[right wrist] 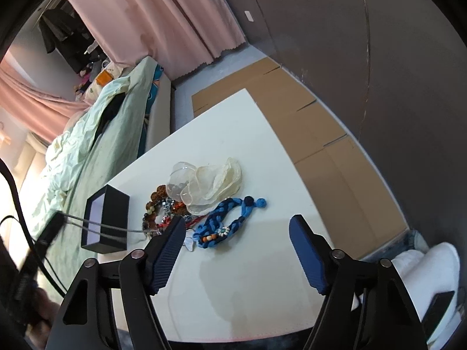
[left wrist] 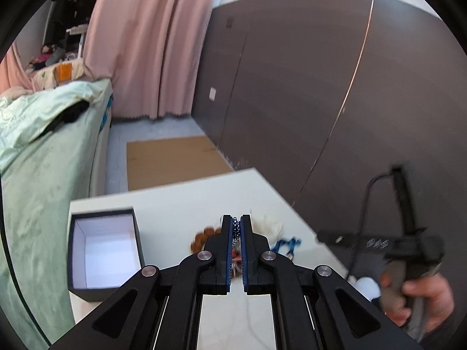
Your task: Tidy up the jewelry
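Observation:
My left gripper point(left wrist: 236, 218) is shut on a thin beaded strand point(left wrist: 235, 232), blue and white at the tips with red bits lower between the pads. It hangs above the white table point(right wrist: 248, 277). In the right wrist view a thin grey cord point(right wrist: 102, 227) runs taut from that blurred gripper to the jewelry pile point(right wrist: 163, 210). The pile holds brown beads point(right wrist: 154, 197), a cream fabric flower point(right wrist: 213, 180) and a blue braided necklace point(right wrist: 227, 218). My right gripper point(right wrist: 238, 218) is open just short of the braided necklace, with nothing between its pads.
An open dark box point(right wrist: 113, 213) with a white inside point(left wrist: 99, 248) stands left of the pile. A bed with a green duvet point(left wrist: 43, 160) borders the table's left. Cardboard point(right wrist: 306, 122) covers the floor beyond, beside a dark wardrobe point(left wrist: 292, 87).

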The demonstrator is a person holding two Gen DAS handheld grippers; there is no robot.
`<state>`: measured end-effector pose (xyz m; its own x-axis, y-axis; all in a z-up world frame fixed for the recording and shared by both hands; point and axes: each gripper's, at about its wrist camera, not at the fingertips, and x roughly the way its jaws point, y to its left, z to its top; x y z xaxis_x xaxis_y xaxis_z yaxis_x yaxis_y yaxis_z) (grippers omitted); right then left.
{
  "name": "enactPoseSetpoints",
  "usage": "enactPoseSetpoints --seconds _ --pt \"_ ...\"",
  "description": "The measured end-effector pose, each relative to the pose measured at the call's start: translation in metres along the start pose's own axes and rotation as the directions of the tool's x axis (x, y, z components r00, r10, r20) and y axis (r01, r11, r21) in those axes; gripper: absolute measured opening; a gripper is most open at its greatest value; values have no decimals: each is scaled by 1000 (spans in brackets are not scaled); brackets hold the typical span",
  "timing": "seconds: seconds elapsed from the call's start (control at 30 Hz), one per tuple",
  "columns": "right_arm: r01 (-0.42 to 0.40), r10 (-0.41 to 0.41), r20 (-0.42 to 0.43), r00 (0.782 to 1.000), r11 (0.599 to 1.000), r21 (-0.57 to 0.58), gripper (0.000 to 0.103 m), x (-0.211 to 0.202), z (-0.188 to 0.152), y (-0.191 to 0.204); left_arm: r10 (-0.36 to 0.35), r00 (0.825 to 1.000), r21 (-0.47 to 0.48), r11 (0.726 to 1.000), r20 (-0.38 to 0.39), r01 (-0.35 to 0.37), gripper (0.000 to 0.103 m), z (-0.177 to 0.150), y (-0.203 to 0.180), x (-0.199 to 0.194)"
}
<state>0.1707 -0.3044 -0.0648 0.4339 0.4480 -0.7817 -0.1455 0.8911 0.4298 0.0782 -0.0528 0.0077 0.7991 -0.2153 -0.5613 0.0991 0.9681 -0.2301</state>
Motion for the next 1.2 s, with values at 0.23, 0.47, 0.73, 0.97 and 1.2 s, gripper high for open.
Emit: enactPoseSetpoints --seconds 0.23,0.47,0.73,0.97,1.2 --pt "-82 86 -84 993 995 52 57 26 3 -1 6 996 -24 1000 85 -4 5 29 3 -27" --pt "-59 79 -151 985 990 127 45 54 7 -11 17 990 -7 1000 142 -16 5 52 -3 -49" --pt "-32 55 -184 981 991 127 39 72 -3 0 34 981 38 998 192 -42 5 70 -12 -71" --pt "-93 109 -117 987 986 136 8 64 -1 4 52 971 57 996 235 -68 5 91 -16 -93" --pt "-222 225 -20 974 969 109 8 42 7 21 78 955 88 990 286 -107 5 111 -21 -117"
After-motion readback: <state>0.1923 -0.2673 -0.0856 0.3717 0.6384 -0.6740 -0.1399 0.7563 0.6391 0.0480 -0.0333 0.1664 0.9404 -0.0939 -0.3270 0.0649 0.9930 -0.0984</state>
